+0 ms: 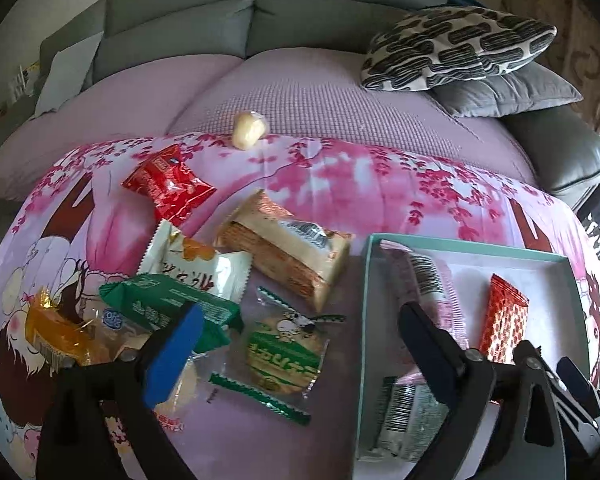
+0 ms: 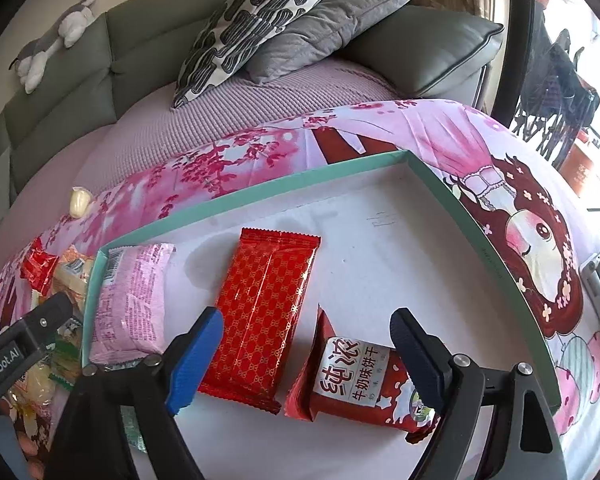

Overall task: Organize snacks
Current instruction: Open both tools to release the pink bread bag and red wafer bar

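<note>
Right gripper [image 2: 306, 354] jaws wide, empty, over milk-biscuit packet [image 2: 364, 384] lying in teal box [image 2: 260, 190]. Left gripper [image 1: 296, 344] jaws wide, empty. Boxed: several packets, including red packet [image 2: 260, 312] and pink packet [image 2: 130, 300]. Left outside: about eight loose snacks [image 1: 204, 280] on the cloth.

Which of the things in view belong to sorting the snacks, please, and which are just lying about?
Part of the job:
- teal box
- patterned red packet in it
- pink packet in it
- milk biscuit packet in it
- loose snack pile
- stray round sweet

Lying about:
- patterned cushion
- grey cushion
- plush toy
</note>
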A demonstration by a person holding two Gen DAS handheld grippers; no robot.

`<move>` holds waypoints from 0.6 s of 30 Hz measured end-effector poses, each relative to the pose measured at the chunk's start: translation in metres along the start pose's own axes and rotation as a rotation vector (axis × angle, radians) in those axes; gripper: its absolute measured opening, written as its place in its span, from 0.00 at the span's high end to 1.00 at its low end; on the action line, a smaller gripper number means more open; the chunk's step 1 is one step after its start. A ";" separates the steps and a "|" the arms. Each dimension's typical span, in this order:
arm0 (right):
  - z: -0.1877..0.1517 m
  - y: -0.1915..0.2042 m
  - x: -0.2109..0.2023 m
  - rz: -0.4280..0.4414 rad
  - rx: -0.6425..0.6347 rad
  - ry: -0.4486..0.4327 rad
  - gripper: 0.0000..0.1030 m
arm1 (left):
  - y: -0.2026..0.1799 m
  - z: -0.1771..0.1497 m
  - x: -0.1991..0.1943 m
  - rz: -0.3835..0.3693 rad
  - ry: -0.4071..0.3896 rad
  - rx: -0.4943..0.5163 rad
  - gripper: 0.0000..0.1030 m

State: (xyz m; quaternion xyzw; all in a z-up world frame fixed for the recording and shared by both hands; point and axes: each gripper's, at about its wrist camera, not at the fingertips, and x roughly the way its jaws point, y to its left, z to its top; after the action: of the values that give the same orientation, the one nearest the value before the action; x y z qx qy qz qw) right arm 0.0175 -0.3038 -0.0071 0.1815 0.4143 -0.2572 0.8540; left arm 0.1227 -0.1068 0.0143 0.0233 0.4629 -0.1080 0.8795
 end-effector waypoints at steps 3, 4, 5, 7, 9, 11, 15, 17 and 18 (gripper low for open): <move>0.001 0.000 -0.004 -0.005 0.000 -0.012 0.09 | 0.002 0.000 0.000 0.003 0.000 -0.001 0.00; 0.002 0.000 -0.006 -0.005 -0.001 -0.020 0.06 | 0.002 0.000 0.001 0.003 0.001 -0.002 0.00; 0.003 0.000 -0.008 -0.004 -0.001 -0.027 0.05 | 0.003 0.000 0.001 0.003 0.002 -0.003 0.00; 0.004 0.000 -0.012 -0.001 -0.001 -0.036 0.04 | 0.003 -0.001 0.001 0.004 0.003 -0.006 0.00; 0.005 0.001 -0.015 0.000 -0.002 -0.044 0.04 | 0.004 -0.001 0.001 0.004 0.004 -0.008 0.00; 0.005 0.001 -0.019 -0.003 -0.005 -0.056 0.00 | 0.004 -0.002 0.001 0.003 0.006 -0.011 0.00; 0.006 0.002 -0.024 -0.002 -0.010 -0.070 0.00 | 0.007 -0.003 -0.001 0.001 0.010 -0.021 0.00; 0.007 0.003 -0.024 0.000 -0.015 -0.069 0.00 | 0.010 -0.003 -0.002 -0.003 0.010 -0.029 0.00; 0.006 0.003 -0.024 -0.001 -0.018 -0.068 0.00 | 0.011 -0.003 -0.003 -0.007 0.009 -0.032 0.00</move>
State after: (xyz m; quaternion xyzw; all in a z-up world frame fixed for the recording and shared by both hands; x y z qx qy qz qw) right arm 0.0107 -0.2975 0.0165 0.1649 0.3874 -0.2598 0.8690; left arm 0.1213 -0.0953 0.0144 0.0082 0.4688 -0.1034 0.8772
